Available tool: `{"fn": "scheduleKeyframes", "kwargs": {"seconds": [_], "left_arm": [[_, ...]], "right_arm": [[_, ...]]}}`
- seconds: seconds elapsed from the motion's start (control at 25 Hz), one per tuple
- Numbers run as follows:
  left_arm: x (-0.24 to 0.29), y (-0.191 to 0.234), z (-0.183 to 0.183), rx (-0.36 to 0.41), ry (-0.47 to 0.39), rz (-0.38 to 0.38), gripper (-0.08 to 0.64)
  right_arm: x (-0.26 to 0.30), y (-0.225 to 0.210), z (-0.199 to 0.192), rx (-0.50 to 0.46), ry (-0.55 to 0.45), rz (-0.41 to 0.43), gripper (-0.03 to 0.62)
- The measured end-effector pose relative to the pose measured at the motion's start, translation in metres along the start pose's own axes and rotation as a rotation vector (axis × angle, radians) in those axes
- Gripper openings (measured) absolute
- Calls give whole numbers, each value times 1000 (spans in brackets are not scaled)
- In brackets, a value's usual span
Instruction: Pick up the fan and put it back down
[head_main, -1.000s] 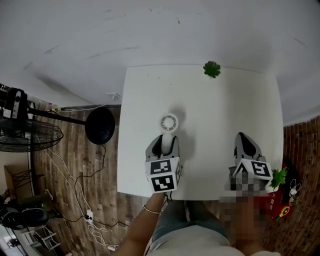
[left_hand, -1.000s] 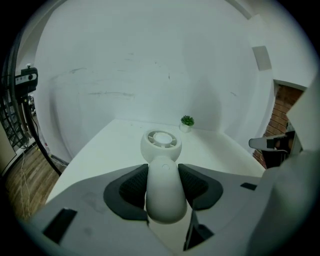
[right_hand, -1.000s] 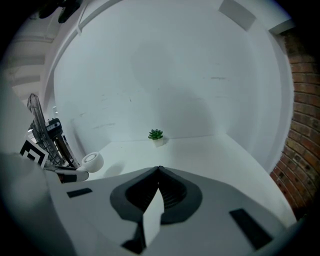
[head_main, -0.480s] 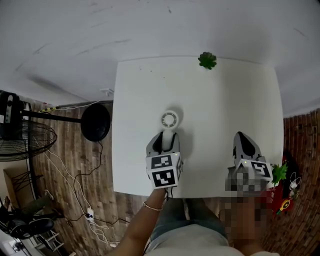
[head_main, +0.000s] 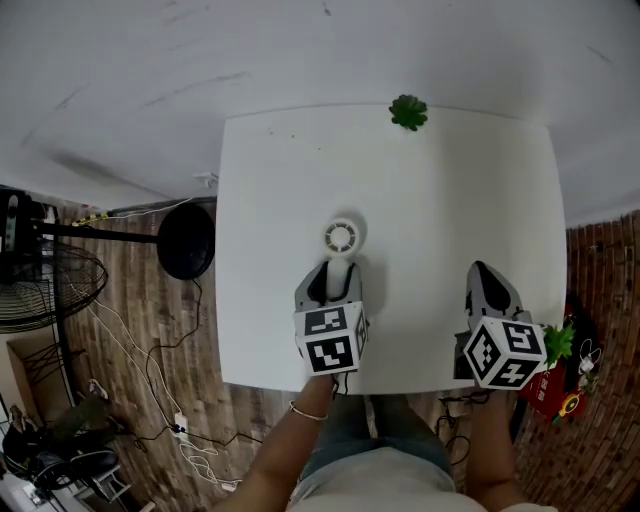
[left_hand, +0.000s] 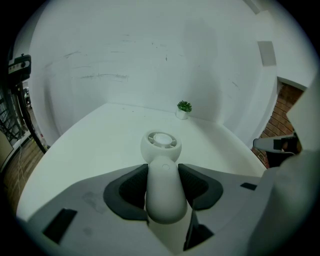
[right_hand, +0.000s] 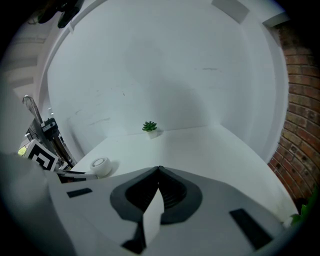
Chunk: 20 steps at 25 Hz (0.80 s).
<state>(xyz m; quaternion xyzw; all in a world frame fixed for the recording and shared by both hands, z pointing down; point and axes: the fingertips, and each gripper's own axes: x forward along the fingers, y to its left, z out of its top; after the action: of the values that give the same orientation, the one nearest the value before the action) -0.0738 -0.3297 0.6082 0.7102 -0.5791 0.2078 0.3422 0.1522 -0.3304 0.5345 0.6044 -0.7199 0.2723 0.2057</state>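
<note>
A small white hand fan (head_main: 339, 250) lies on the white table (head_main: 450, 200), its round head (left_hand: 160, 144) pointing away from me and its handle (left_hand: 164, 192) toward me. My left gripper (head_main: 335, 284) is shut on that handle, the dark pads pressing both sides. In the right gripper view the fan's head (right_hand: 101, 166) shows at the left. My right gripper (head_main: 484, 285) rests near the table's front right, its jaws shut together with nothing between them.
A small green potted plant (head_main: 408, 112) stands at the table's far edge. A black floor fan's base (head_main: 186, 240) and cables lie on the wooden floor at the left. Another green plant (head_main: 556, 347) sits off the table's front right corner.
The head view has shifted a little, so the table appears slightly higher and further left. Both grippers and the fan keep their places on the table.
</note>
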Motion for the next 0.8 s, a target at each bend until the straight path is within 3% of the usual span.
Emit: {"fn": "scheduleKeyframes", "kwargs": {"seconds": [0.8], "left_arm": [[10,-14,-12,-33,58,-4,193]], "right_arm": [[-3,-18,-8,31,8,-12,2]]}}
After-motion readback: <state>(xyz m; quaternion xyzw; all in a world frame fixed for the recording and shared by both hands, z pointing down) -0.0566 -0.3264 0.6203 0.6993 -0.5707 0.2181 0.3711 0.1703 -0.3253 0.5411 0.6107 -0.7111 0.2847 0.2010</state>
